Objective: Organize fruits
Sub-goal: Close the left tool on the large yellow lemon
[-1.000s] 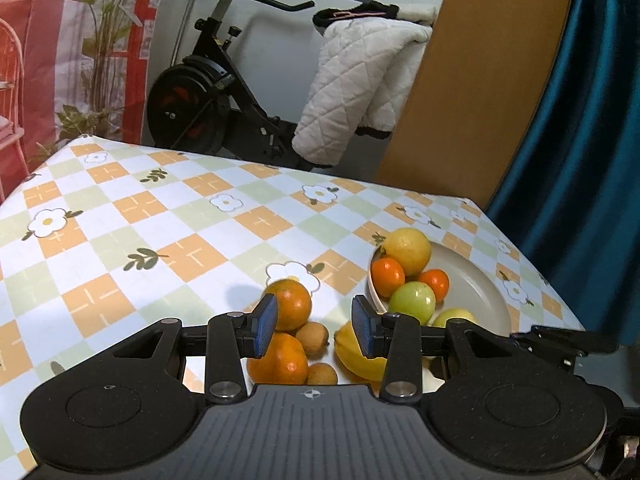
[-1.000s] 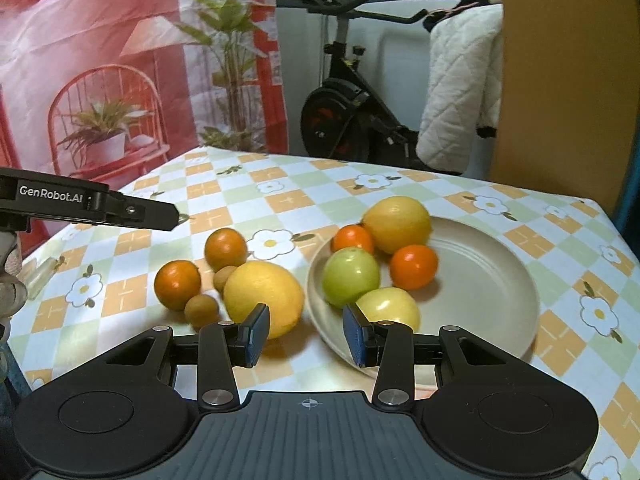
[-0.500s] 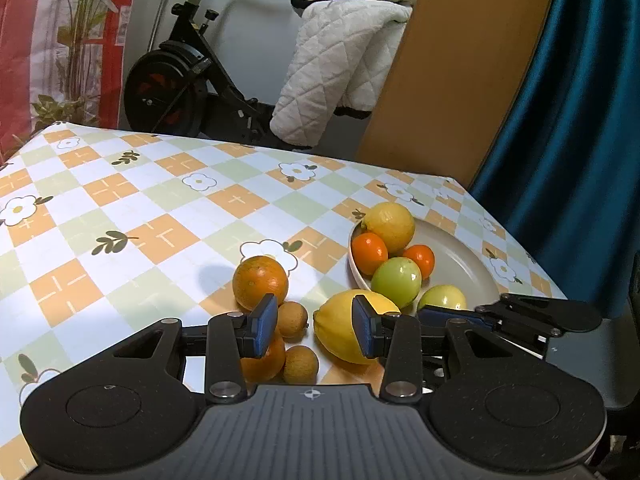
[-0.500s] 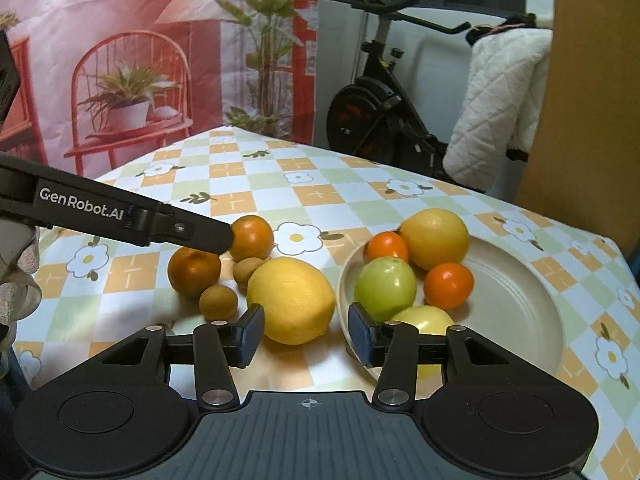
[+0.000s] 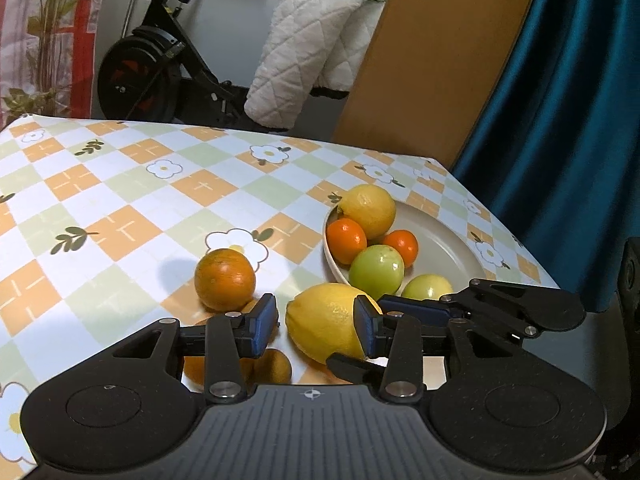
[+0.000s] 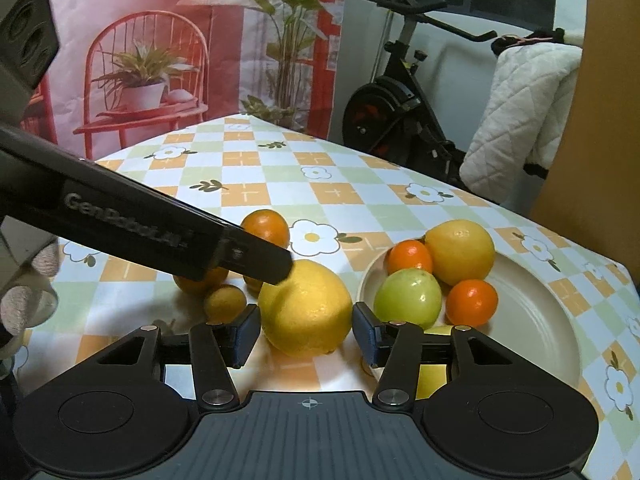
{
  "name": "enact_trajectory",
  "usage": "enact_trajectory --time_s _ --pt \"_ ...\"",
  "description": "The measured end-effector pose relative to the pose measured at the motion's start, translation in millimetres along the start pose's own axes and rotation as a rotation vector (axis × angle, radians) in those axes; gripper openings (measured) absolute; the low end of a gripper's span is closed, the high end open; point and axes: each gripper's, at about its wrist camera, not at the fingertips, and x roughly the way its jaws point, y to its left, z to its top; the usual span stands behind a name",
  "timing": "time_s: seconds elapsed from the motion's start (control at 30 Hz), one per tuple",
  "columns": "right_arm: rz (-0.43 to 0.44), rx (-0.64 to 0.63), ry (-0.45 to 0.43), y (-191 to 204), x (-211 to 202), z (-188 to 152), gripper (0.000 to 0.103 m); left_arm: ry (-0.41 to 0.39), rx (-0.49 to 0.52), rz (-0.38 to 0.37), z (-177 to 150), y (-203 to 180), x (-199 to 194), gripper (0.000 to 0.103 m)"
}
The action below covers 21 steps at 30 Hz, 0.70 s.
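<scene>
Right wrist view: a lemon on the worktop is framed by the right tongs, just opened, untouched; left tongs likewise parted

only readable text: "GenRobot.AI", raised light-grey lettering on black side of left gripper body, crossing right wrist view from left edge. lettering bit blurred, tail end fuzzy, partly in shadow. left wrist view: no text anywhere. small crosshair mark on front edge of each camera mount, symbol not lettering. tablecloth just flower and leaf prints plus little corner ticks in orange squares, no words. backdrop print no words either.
</scene>
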Motion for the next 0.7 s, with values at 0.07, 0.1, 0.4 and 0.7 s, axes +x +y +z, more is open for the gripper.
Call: enact_trajectory --time_s 0.07,0.1,0.4,0.7 --pt "0.0 0.006 0.002 -1 0 0 0.048 0.007 -0.004 -0.003 0 0 4 0.047" --pt "-0.001 0.008 0.003 -1 1 -1 0.048 0.008 -0.007 -0.008 0 0 5 0.049" --pt "-0.004 0.02 0.0 -3 1 -3 0.049 0.02 -0.038 -0.05 3 3 14 0.054" --pt "-0.01 0.027 -0.01 -3 0 -5 0.048 0.042 -0.044 -0.076 2 0 26 0.06"
